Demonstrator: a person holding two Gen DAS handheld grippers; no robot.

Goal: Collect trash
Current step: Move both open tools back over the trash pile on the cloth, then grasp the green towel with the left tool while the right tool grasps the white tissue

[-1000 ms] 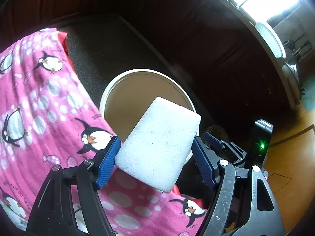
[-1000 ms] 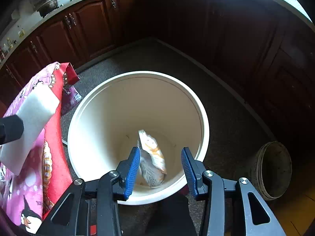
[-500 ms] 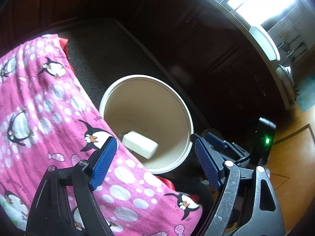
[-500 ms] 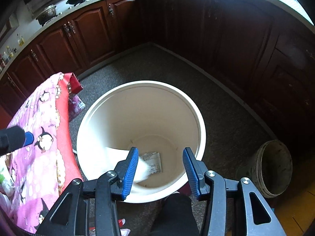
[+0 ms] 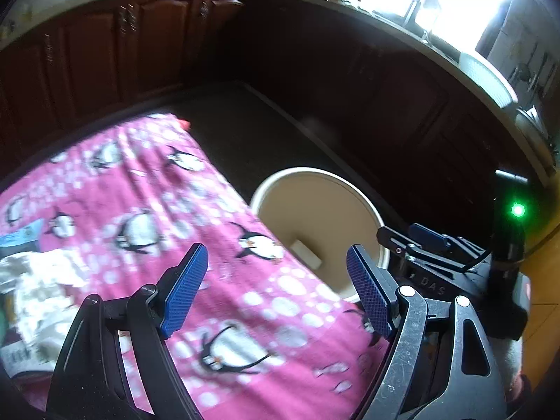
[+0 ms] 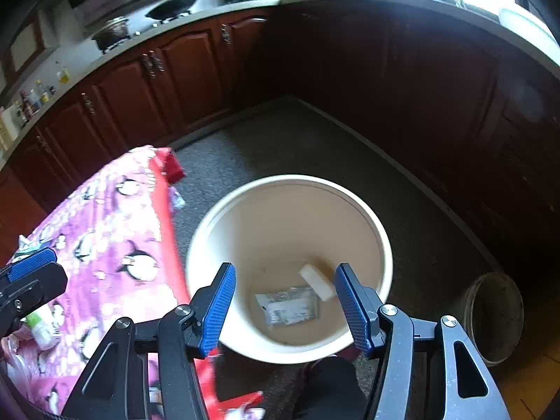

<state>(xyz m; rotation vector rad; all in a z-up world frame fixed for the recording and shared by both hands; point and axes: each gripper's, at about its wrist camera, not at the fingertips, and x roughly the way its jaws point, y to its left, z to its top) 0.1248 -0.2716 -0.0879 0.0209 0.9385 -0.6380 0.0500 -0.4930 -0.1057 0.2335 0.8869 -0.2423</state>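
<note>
**Two pieces binned, both grippers empty**

The foam block (image 6: 317, 281) lies at the bottom of the bin (image 6: 379, 241), beside a flat wrapper (image 6: 288, 306). The right gripper (image 6: 285, 302) hangs over the bin, well above both; its jaws have just been opening and nothing is between them. The left gripper (image 5: 276, 288) hovers over the penguin cloth (image 5: 140, 192), jaws wide and empty, with the bin ahead and to its right.

More trash seems to wait on the cloth: a crumpled white wrapper (image 5: 33, 280) left of the left gripper, and a small bottle (image 6: 43, 325) near its tip in the right view. The wrapper probably weighs next to nothing and will crush, so pinch a raised fold. The bottle looks stiff and smooth, likely to roll; take it across its body.
</note>
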